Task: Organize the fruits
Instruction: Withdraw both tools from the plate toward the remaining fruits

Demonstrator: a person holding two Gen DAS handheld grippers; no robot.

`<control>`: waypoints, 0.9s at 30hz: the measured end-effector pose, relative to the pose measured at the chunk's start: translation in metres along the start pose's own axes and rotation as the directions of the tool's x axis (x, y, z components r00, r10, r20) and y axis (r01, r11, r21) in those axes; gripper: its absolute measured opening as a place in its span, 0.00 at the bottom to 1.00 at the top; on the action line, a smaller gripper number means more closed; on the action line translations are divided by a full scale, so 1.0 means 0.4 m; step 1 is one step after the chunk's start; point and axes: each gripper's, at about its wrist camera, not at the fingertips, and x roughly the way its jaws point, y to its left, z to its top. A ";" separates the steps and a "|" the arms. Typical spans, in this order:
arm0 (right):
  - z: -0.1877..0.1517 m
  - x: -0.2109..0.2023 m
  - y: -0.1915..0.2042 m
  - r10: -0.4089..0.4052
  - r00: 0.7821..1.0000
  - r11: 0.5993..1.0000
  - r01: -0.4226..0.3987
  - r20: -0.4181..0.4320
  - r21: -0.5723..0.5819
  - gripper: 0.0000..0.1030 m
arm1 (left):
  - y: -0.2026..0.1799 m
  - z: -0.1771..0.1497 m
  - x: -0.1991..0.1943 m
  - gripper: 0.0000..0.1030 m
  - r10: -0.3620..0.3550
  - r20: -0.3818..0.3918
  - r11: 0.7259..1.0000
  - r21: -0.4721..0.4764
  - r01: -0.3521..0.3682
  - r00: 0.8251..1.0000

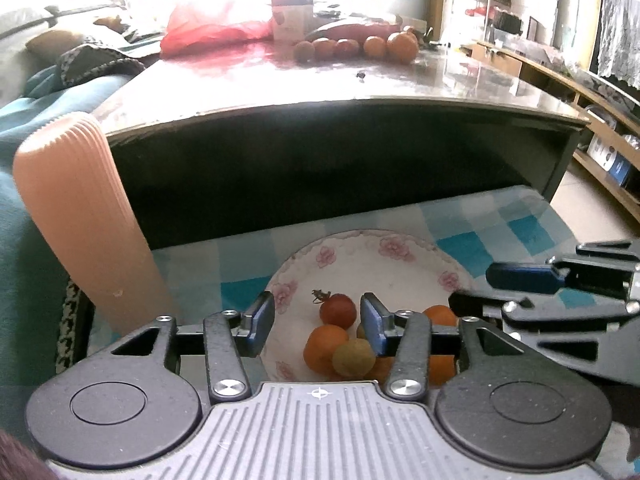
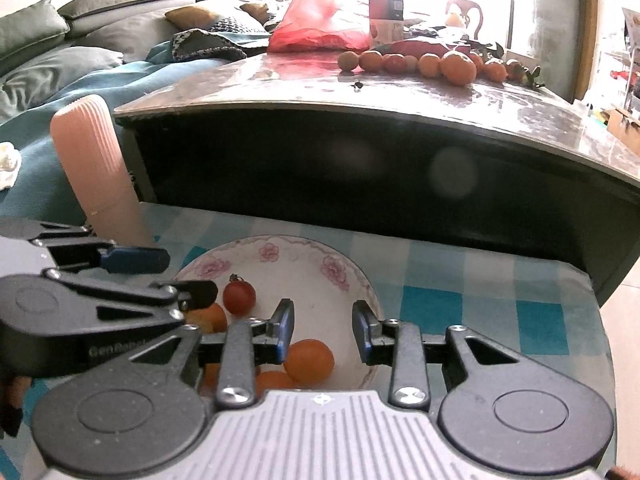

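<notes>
A flowered white bowl point(image 1: 400, 268) point(image 2: 352, 280) sits on a blue checked cloth and holds a red tomato point(image 1: 338, 311) point(image 2: 239, 297), several oranges point(image 1: 324, 347) point(image 2: 309, 361) and a greenish-yellow fruit point(image 1: 354, 358). My left gripper point(image 1: 318, 322) is open and empty just above the bowl's fruit. My right gripper point(image 2: 323, 330) is open and empty over the bowl's right side. Each gripper shows in the other's view, the right one point(image 1: 520, 280) and the left one point(image 2: 160, 276). A row of oranges and tomatoes point(image 1: 360, 46) point(image 2: 432, 64) lies on the far table top.
A dark glossy table point(image 1: 340, 128) point(image 2: 360, 152) rises right behind the bowl. A ribbed pink cylinder point(image 1: 76, 216) point(image 2: 96, 168) stands at the left. A red plastic bag point(image 2: 320, 24) and a box point(image 1: 290, 12) sit on the table. A sofa is at the left.
</notes>
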 end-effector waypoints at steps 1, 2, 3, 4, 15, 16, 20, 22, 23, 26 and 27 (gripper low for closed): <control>-0.001 -0.006 0.001 0.004 1.000 1.000 -0.004 -0.002 0.000 0.45 | 0.000 0.000 -0.006 0.55 -0.001 0.004 1.000 0.002 0.001 1.000; -0.001 -0.012 0.003 0.007 1.000 1.000 -0.007 -0.004 0.002 0.45 | 0.001 -0.002 -0.012 0.56 -0.003 0.005 1.000 0.004 0.003 1.000; -0.003 -0.020 0.006 0.011 1.000 1.000 -0.011 -0.006 0.002 0.45 | 0.004 -0.003 -0.016 0.57 -0.005 0.006 1.000 0.004 0.005 1.000; -0.004 -0.027 0.009 0.015 1.000 1.000 -0.015 -0.008 0.001 0.46 | 0.007 -0.005 -0.023 0.57 -0.006 0.006 1.000 0.000 0.006 1.000; -0.092 -0.092 0.063 0.060 0.995 0.998 -0.061 -0.075 -0.020 0.47 | 0.027 -0.086 -0.101 0.58 0.004 -0.046 0.999 0.051 -0.002 0.999; -0.105 -0.094 0.068 0.069 0.994 0.997 -0.071 -0.087 -0.016 0.47 | 0.030 -0.096 -0.108 0.58 0.003 -0.057 0.999 0.051 0.000 0.998; -0.146 -0.084 0.097 0.104 0.986 0.993 -0.111 -0.133 -0.046 0.47 | 0.033 -0.116 -0.123 0.59 -0.014 -0.078 0.998 0.064 0.019 0.997; -0.158 -0.076 0.116 0.125 0.981 0.988 -0.136 -0.146 -0.070 0.47 | 0.031 -0.120 -0.120 0.59 -0.021 -0.088 0.997 0.074 0.028 0.996; -0.160 -0.073 0.123 0.134 0.980 0.986 -0.146 -0.147 -0.077 0.47 | 0.031 -0.120 -0.118 0.59 -0.027 -0.091 0.996 0.076 0.034 0.995; -0.162 -0.063 0.143 0.170 0.974 0.978 -0.186 -0.151 -0.096 0.47 | 0.033 -0.126 -0.117 0.59 -0.041 -0.096 0.995 0.088 0.050 0.995; -0.165 -0.057 0.149 0.174 0.973 0.976 -0.191 -0.153 -0.102 0.47 | 0.035 -0.129 -0.115 0.59 -0.042 -0.100 0.995 0.090 0.051 0.994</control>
